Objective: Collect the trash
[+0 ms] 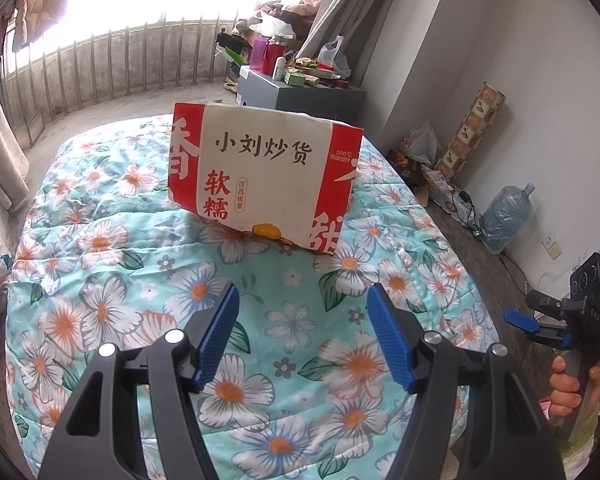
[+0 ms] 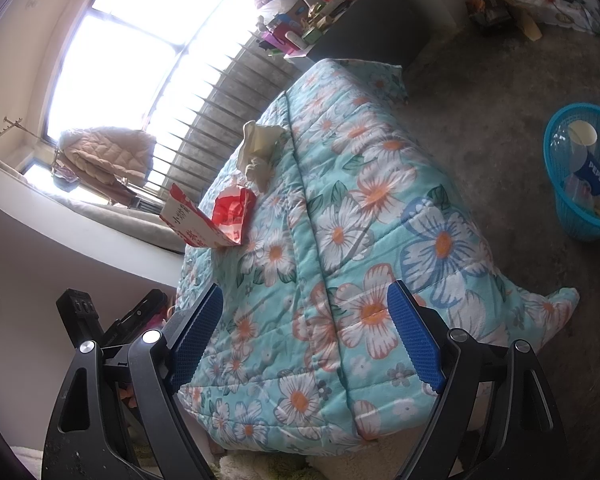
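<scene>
Red-and-white paper snack bag (image 1: 266, 176) standing upright near the middle of the floral quilt (image 1: 112, 304), printed face toward the left gripper (image 1: 302, 320), open mouth up and a small orange-yellow scrap (image 1: 267, 230) just at its foot. Beyond the bag on the same quilt, seen from the right wrist, a crumpled pale wrapper or cloth (image 2: 260, 152), too creased to name for certain. Off the quilt's right side, on the floor and well apart from the bag, a blue mesh basket (image 2: 556, 168) already holding a paper cup and a Pepsi cup. Left gripper hovering short of the bag, jaws wide with nothing between the blue pads (image 1: 218, 332). Right gripper (image 2: 306, 332) over the quilt's near corner, jaws equally wide and empty; a hand (image 1: 568, 388) visible on its handle. Probably very light, thin and easily crushed, that bag: likely to tip or slide on the soft quilt at a nudge, and to fold rather than resist a squeeze. Best hold likely across the top rim or an upper corner, pinching both paper walls together, not the broad face. Contents, if any, not visible, so worth keeping upright when lifted.
</scene>
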Tool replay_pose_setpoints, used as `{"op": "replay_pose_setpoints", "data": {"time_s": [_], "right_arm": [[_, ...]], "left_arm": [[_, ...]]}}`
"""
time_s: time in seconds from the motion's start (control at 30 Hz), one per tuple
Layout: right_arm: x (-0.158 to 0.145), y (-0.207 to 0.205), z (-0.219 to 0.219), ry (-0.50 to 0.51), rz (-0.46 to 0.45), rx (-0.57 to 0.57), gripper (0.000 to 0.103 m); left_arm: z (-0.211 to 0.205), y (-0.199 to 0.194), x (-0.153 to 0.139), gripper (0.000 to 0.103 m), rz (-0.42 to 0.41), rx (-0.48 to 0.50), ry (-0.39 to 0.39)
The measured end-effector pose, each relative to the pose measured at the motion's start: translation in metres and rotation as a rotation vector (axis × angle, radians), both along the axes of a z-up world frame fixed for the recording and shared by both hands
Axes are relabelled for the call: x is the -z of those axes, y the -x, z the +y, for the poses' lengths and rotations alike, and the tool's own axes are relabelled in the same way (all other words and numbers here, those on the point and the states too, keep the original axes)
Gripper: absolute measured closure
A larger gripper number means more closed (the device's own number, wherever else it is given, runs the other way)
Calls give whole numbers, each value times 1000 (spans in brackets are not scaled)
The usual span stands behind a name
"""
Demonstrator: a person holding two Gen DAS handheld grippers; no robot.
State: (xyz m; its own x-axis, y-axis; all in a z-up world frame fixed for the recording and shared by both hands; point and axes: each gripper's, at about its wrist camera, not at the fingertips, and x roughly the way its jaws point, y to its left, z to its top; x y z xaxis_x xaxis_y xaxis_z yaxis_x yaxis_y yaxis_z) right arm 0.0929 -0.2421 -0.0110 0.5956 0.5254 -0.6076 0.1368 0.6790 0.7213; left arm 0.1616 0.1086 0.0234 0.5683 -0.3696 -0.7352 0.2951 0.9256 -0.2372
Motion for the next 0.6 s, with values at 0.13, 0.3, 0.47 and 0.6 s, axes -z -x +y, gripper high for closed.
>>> {"op": "replay_pose_setpoints", "data": {"time_s": [0.13,0.3,0.47,0.6], "right_arm": [[0,0,0,0,0,0,23],[0,0,-1,-2,0,-1,23],[0,0,-1,-2,0,0,23],[0,0,-1,-3,0,0,23]], "left_arm": [[0,0,0,39,0,0,-1],[0,0,0,39,-1,1,-1],[-1,0,0,39,0,0,0],[-1,1,0,39,0,1,-1]]}}
